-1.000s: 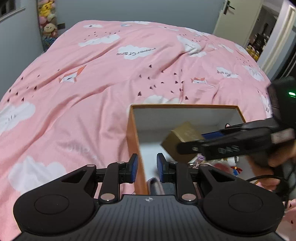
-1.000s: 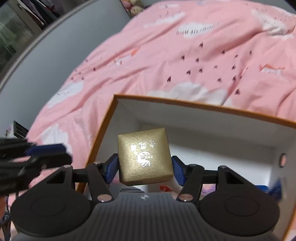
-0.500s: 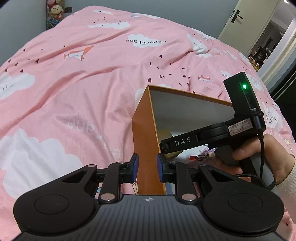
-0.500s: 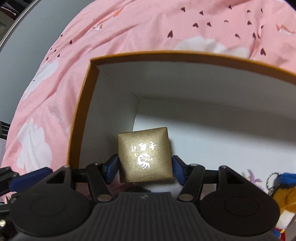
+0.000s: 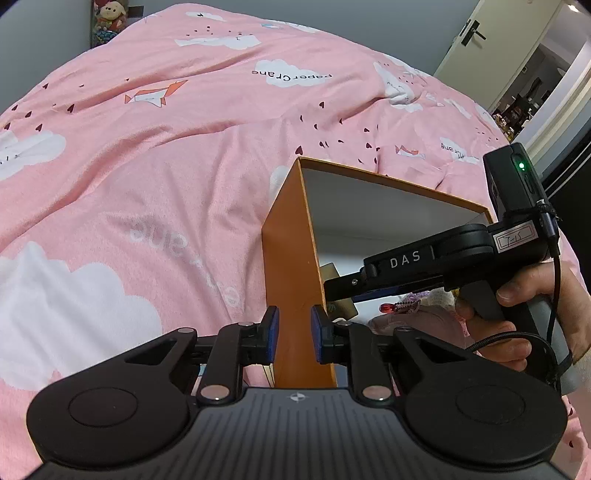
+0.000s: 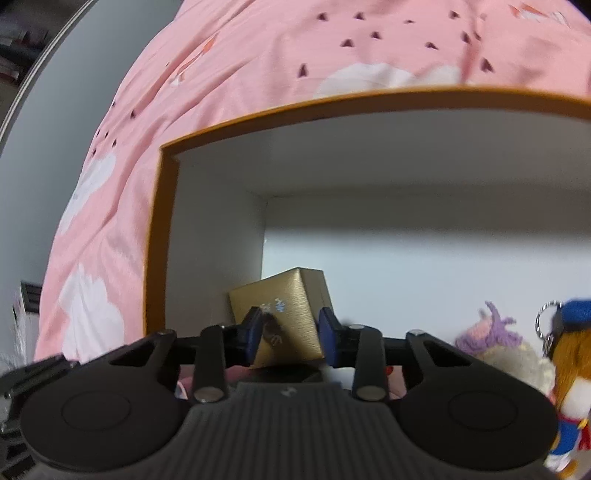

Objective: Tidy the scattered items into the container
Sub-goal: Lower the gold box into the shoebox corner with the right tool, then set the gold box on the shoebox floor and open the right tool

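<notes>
The box (image 6: pixel 159 236) is open at the top. Its far floor is bare; the gold case (image 6: pixel 284 314) fills the left corner, and toys (image 6: pixel 491 347), apparently 2, crowd the right.

gold box (image 6: pixel 286 314) tilted, inside orange container (image 6: pixel 157 236)

Setting: home bedroom.
Bed (image 5: pixel 155 177) under pink cloud-print duvet; stuffed toys (image 5: pixel 109 18) against grey wall; open door (image 5: pixel 465 40) to another room.
</notes>
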### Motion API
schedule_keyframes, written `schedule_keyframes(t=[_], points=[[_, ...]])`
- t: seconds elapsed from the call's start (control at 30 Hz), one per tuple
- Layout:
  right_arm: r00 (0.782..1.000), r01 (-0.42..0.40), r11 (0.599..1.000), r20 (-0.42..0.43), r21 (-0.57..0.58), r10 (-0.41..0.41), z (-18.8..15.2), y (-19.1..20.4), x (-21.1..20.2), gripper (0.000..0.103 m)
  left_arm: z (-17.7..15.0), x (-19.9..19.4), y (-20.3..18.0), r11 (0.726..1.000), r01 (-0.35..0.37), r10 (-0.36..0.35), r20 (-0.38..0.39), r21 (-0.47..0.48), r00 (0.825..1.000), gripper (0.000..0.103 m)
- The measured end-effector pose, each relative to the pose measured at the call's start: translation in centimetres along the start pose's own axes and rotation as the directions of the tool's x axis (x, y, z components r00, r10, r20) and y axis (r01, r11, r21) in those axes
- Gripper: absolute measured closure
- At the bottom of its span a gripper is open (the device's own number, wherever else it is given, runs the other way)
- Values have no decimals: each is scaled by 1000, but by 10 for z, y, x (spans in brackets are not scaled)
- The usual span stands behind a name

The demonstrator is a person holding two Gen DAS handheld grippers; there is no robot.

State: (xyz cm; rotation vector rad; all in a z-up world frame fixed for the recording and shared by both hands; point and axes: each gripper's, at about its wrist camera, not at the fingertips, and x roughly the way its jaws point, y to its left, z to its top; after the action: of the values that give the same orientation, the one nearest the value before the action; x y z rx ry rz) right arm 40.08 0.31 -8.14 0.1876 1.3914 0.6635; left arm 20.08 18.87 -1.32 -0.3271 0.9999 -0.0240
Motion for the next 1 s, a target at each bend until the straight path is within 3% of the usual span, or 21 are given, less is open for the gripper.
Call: schedule_keyframes(t=[0.07, 0.2, 0.27, 0.4, 0.47, 0.63, 0.9, 1.0], points=[[1000, 14, 1000, 7, 19, -14, -2, -2, 2, 71, 0, 0, -1, 1000, -5, 5, -1, -1, 1000, 82], [1000, 20, 999, 10, 36, -21, -4, -2, 2, 67, -2, -4, -3, 1000, -9, 9, -2, 6, 1000, 82], [1000, 13, 999, -7, 35, -12, -6, -1, 2, 52, -3, -4, -3, 1000, -8, 8, -4, 3, 1000, 82], [999, 34, 999, -22, -13, -34, -6, 11, 11, 47, -4, -3, -2, 1000, -5, 5, -12, -11, 1000, 82], [998, 55, 998, -8, 5, -55, -5, 13, 15, 50, -4, -4, -1, 1000, -5, 5, -12, -14, 1000, 82], [999, 14, 990, 40, 139, -20, 2, -2, 14, 57, -4, -3, 1, 1000, 0, -1, -16, -24, 1000, 82], [999, 12, 989, 48, 148, -19, -1, -2, 12, 61, -5, -1, 1, 1000, -1, 1, -19, -27, 1000, 82], [998, 31, 994, 52, 103, -37, -2, 5, 8, 62, -6, -1, 2, 999, 3, -3, -19, -32, 1000, 82]])
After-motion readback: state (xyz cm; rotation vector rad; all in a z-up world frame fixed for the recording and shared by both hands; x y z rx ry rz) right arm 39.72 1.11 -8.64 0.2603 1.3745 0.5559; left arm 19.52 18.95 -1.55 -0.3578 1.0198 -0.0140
